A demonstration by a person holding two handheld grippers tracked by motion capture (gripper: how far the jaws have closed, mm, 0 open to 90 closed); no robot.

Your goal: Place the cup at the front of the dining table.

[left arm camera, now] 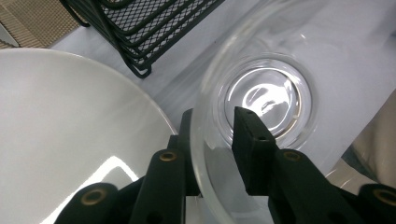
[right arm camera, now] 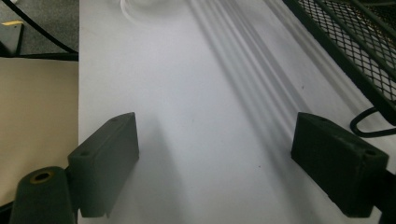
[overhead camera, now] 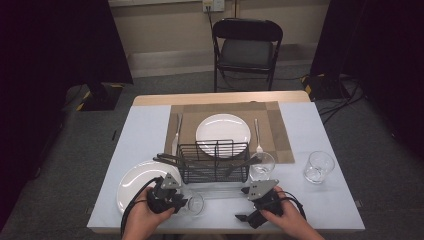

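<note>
Table setting partly done: far plate (overhead camera: 222, 129), knife (overhead camera: 176, 134) and fork (overhead camera: 258, 136) already on placemat (overhead camera: 280, 135); near plate (overhead camera: 134, 183), glasses, rack (overhead camera: 214, 162) utensils still to place. Left gripper (overhead camera: 181, 204) low at near counter (overhead camera: 330, 200) edge, jaws clamped across rim of glass (left arm camera: 261, 98), one inside, one outside, beside near plate. Right gripper (overhead camera: 244, 217) tilted down over bare counter, jaws spread wide, holding nothing

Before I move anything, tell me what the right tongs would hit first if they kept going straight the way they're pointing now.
Mostly bare table lies ahead of the open right tongs. The first thing in line looks like the glass at the far edge; the wire basket sits off to one side. Depth is uncertain.
</note>
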